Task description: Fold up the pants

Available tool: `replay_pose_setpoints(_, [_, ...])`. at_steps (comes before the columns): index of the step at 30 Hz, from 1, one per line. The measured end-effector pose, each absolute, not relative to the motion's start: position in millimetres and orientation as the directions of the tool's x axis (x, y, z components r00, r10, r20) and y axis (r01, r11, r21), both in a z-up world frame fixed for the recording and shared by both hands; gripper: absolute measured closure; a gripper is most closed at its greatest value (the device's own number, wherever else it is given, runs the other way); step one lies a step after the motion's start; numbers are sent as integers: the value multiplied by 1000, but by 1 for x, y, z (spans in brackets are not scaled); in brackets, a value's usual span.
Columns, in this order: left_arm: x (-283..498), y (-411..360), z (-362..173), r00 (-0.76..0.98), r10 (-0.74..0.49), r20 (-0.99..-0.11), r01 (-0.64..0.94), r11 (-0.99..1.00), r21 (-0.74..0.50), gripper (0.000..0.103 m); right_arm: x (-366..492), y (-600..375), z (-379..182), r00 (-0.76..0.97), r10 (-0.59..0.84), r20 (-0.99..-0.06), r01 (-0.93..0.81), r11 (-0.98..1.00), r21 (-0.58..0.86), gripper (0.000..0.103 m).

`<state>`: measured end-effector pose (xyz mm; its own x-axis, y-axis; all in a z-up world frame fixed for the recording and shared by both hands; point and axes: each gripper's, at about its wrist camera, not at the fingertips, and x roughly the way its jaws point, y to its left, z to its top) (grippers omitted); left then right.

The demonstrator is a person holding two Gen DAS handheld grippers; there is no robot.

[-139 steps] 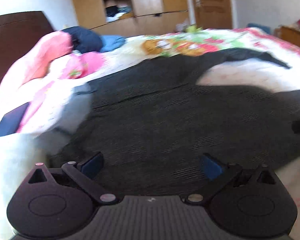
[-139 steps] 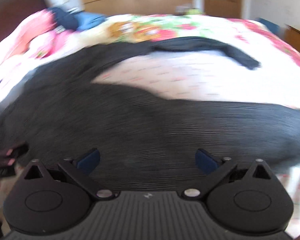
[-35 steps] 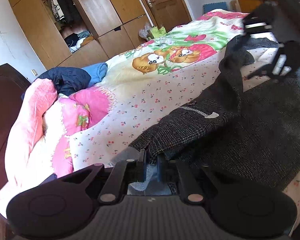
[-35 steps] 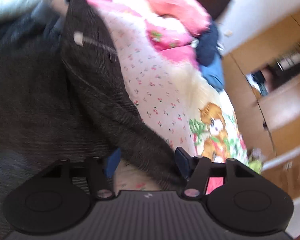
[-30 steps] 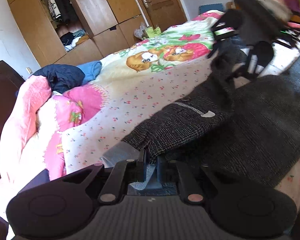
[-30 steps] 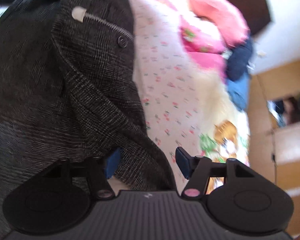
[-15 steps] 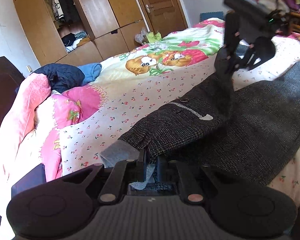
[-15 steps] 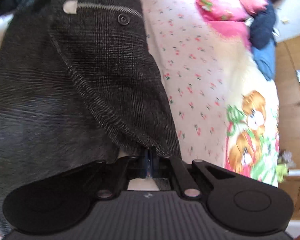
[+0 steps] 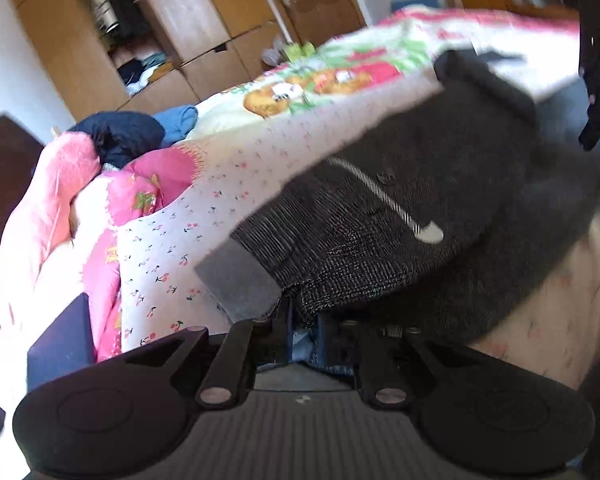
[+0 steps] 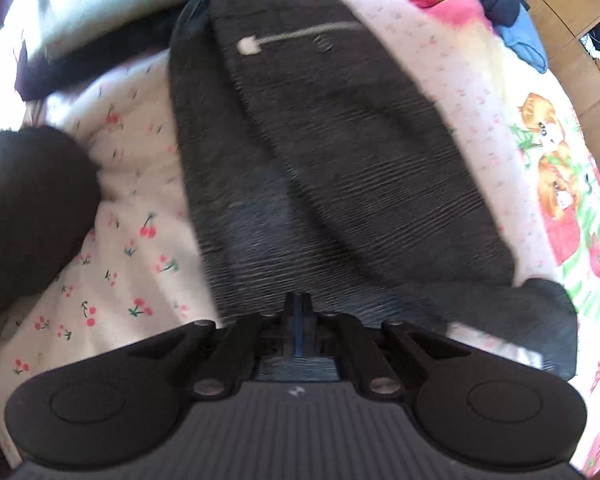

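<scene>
Dark grey checked pants (image 9: 400,208) lie on the cherry-print bed sheet (image 9: 188,216), with a white label strip and a button showing near the waist. My left gripper (image 9: 306,320) pinches the waistband corner beside a grey pocket lining (image 9: 236,284); its jaws are opening slightly with the cloth still between them. In the right wrist view the pants (image 10: 320,160) stretch away from my right gripper (image 10: 298,308), which is shut on their near edge. The right gripper (image 9: 594,132) also shows, blurred, at the far right of the left wrist view.
A pink quilt (image 9: 60,216) and navy and blue clothes (image 9: 124,136) are heaped at the head of the bed. A wooden wardrobe (image 9: 140,40) and door (image 9: 308,0) stand behind. A cartoon bedspread (image 10: 552,160) covers the far side. A dark rounded shape (image 10: 32,208) sits at the left.
My right gripper closed on the pants' edge and swung sideways with it, rolling as it went. The cloth now lies flatter across the sheet. My left gripper sank a little, still holding the waistband.
</scene>
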<state>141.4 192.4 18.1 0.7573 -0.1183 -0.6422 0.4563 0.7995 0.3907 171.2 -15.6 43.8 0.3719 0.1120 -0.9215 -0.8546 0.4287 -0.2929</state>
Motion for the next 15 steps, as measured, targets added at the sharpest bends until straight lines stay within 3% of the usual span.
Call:
replay_pose_setpoints(2, [137, 189, 16, 763, -102, -638, 457, 784, 421, 75, 164, -15, 32, 349, 110, -931, -861, 431, -272, 103])
replay_pose_setpoints(6, [130, 186, 22, 792, -79, -606, 445, 754, 483, 75, 158, -7, 36, 449, 144, -882, -846, 385, -368, 98])
replay_pose_setpoints(7, [130, 185, 22, 790, -78, -608, 451, 746, 491, 75, 160, -5, 39, 479, 153, -864, -838, 372, -399, 94])
replay_pose_setpoints(9, [128, 182, 17, 786, -71, -614, 463, 725, 510, 75, 166, -2, 42, 552, 156, -819, -811, 327, -485, 69])
replay_pose_setpoints(10, [126, 180, 13, 785, -64, -617, 473, 704, 530, 74, 169, -7, 41, 587, 155, -795, -794, 300, -529, 63])
replay_pose_setpoints(15, [135, 182, 9, 760, -36, -649, 470, 720, 511, 67, 195, -15, 31, 605, 86, -792, -771, 312, -555, 61])
